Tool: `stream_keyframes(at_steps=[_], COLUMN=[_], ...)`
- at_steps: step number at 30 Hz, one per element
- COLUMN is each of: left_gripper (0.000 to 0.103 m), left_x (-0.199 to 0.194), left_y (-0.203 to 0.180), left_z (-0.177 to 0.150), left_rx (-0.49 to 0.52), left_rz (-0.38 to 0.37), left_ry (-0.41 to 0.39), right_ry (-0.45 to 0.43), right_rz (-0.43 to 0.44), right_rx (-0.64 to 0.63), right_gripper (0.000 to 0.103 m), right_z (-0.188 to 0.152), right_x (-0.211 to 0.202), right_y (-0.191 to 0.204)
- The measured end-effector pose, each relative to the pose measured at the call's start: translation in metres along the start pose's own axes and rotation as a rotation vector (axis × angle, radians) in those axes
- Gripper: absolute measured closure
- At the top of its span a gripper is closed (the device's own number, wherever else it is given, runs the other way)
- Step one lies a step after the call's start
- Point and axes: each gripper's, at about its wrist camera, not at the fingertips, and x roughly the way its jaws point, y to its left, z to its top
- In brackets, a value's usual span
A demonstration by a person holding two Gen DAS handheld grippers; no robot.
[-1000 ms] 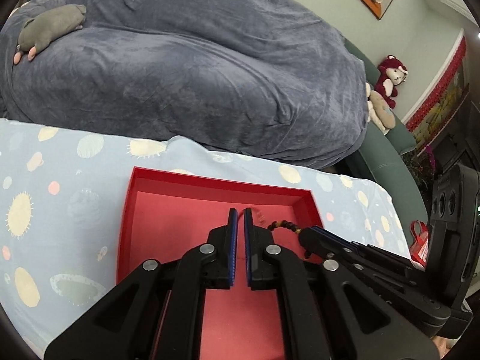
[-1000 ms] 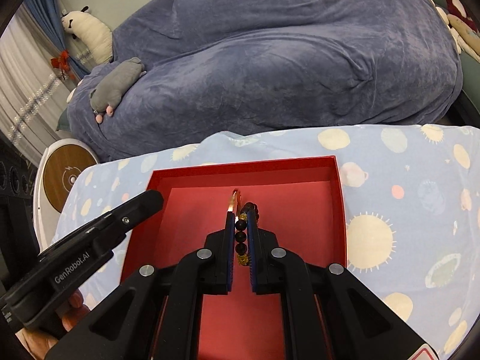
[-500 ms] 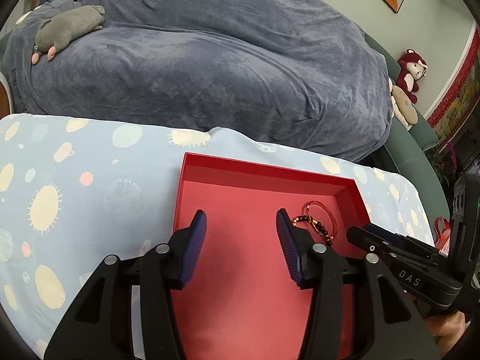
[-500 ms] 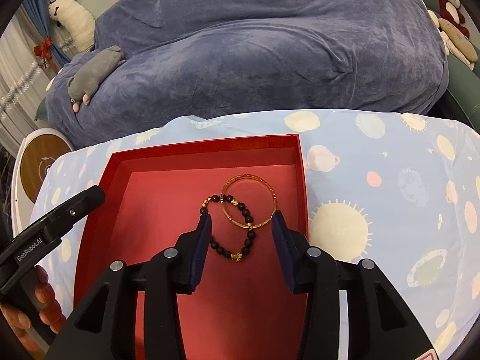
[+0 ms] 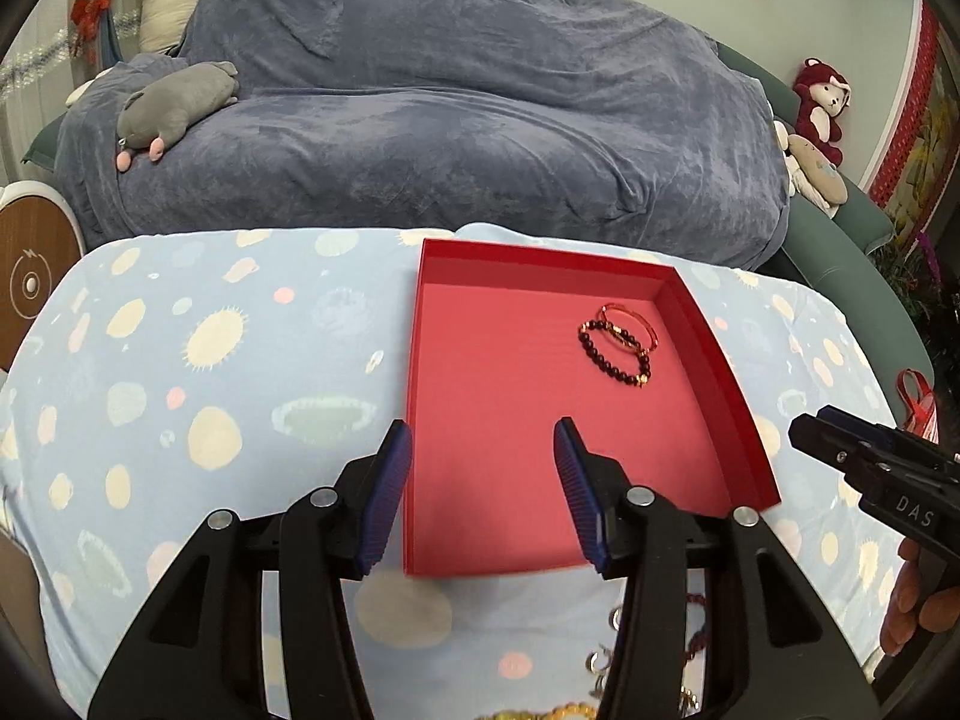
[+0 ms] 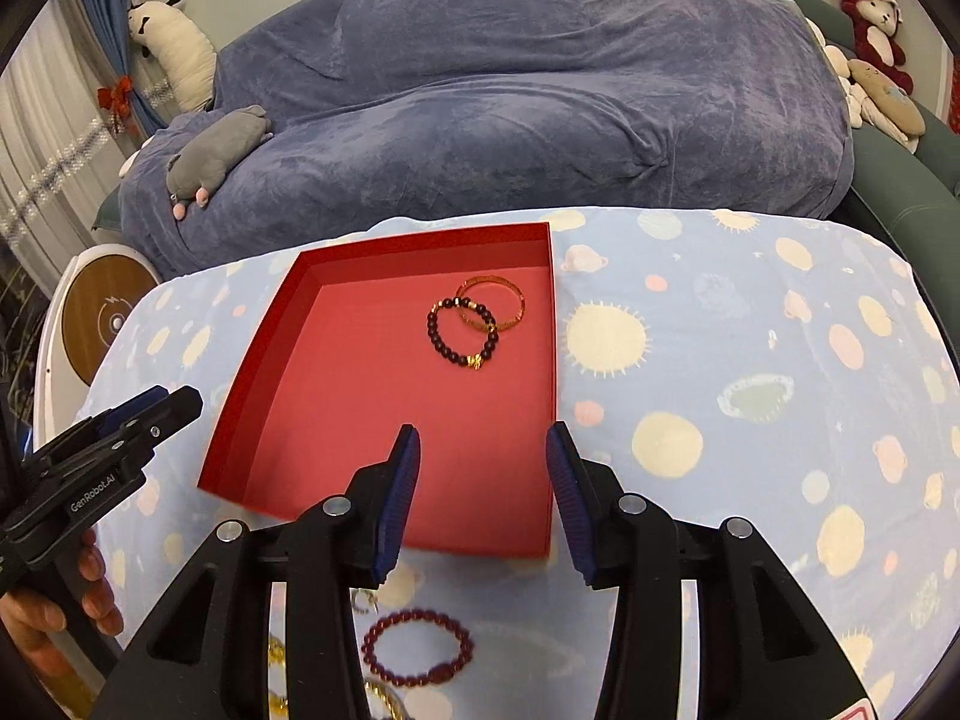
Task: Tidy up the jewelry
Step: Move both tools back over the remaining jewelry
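Beyond both grippers a big mound under a blue-grey blanket (image 6: pixel 528 96) fills the background, with a grey plush toy (image 6: pixel 219 150) lying on its left slope. Nearer, a pale blue cloth printed with suns and planets (image 6: pixel 750 360) covers the surface under the grippers.

On that cloth sits a shallow red tray (image 6: pixel 384 372). In the right wrist view it lies just ahead of the right gripper (image 6: pixel 483 441), whose tips hang over the tray's near edge. In the left wrist view the tray (image 5: pixel 510 408) is ahead of the left gripper (image 5: pixel 483 438) and slightly to its right.

Both grippers stand with their blue-padded jaws apart and nothing between them; the jaws have just been opening.

Inside the tray, well ahead of the right gripper's tips and toward the far right corner, a dark beaded bracelet (image 6: pixel 441 345) lies flat, overlapping a gold bangle (image 6: pixel 513 300) just beyond it. From the left gripper the pair lies ahead and to the right: beads (image 5: pixel 600 357), bangle (image 5: pixel 645 324).

Below the right gripper, on the cloth near its body, lies a dark red beaded bracelet (image 6: pixel 417 648), with small gold pieces (image 6: pixel 276 651) to its left, partly hidden.
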Motion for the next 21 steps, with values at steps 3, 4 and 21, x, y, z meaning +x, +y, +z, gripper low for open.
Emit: stream_keyframes(at_steps=[3, 4, 21], left_gripper=[0.056, 0.056, 0.056], left_x=[-0.016, -0.02, -0.045], left_y=[0.001, 0.0, 0.016], left_z=[-0.027, -0.037, -0.163], left_rx=[0.015, 0.021, -0.14], left_rz=[0.033, 0.046, 0.103], left_ry=[0.015, 0.02, 0.121], right_ry=[0.001, 0.001, 0.133], right_rz=[-0.009, -0.015, -0.008], right_rx=[-0.018, -0.022, 0.008], right_gripper=[0.06, 0.06, 0.06], right_z=[-0.029, -0.039, -0.191], right_x=[-0.02, -0.025, -0.057], right_y=[0.005, 0.006, 0.019])
